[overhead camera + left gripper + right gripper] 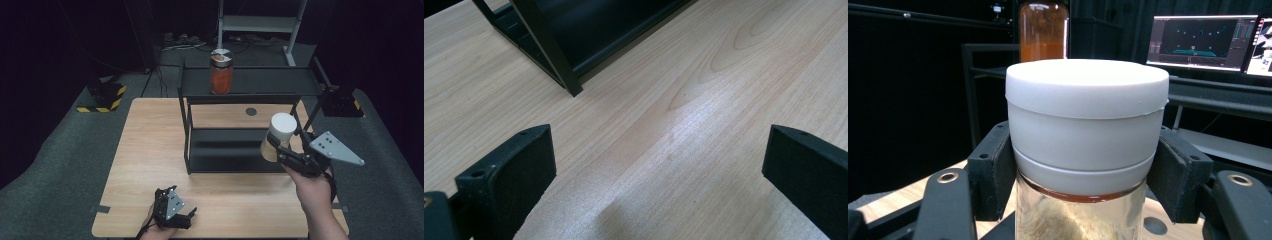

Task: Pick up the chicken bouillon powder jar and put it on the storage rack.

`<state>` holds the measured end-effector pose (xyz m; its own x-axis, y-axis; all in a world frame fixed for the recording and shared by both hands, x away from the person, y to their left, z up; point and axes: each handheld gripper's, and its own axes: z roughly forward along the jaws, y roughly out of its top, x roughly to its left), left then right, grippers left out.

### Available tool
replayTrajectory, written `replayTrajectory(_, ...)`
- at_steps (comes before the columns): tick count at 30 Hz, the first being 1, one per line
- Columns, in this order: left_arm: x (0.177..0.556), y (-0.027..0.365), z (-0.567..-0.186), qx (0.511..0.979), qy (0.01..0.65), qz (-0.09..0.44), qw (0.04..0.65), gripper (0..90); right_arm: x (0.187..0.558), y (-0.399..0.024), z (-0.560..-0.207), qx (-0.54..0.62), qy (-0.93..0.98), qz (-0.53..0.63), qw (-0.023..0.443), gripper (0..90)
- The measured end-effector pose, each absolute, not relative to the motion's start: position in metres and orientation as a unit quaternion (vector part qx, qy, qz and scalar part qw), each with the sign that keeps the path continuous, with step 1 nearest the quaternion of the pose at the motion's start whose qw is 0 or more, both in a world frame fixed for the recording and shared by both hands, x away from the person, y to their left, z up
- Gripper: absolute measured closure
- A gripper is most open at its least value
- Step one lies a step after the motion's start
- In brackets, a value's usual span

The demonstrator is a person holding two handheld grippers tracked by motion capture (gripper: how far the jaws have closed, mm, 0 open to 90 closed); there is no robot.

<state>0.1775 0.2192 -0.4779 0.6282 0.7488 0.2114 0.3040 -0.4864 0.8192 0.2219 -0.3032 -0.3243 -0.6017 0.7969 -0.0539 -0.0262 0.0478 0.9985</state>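
Right gripper (1087, 165) clamps white-lidded jar (1087, 130) — left gripper (659, 165) gapes, seemingly empty.

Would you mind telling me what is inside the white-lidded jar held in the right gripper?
Through the clear glass of the white-lidded jar, below the lid, pale fibrous or crumbly contents show. The lid hides the upper part, and the right gripper fingers cover the sides, so the fill level is unclear.

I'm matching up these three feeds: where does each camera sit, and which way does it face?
High view: above the person's side, looking forward and down on the table; forearms, left gripper, right gripper show.
Left gripper view: along its open jaws at the tabletop and shelf rack.
Right gripper view: level, jaws clamping the white-lidded jar.
Shared: rack, orange jar.
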Motion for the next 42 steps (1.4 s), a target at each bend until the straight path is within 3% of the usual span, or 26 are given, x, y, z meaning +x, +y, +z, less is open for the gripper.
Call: replayTrajectory(42, 0.178, 0.224, -0.479, 0.810, 0.325, 0.278, 0.401, 0.9, 0.281, -0.283, -0.239, 0.310, 0.604, 0.633, 0.373, 34.1)
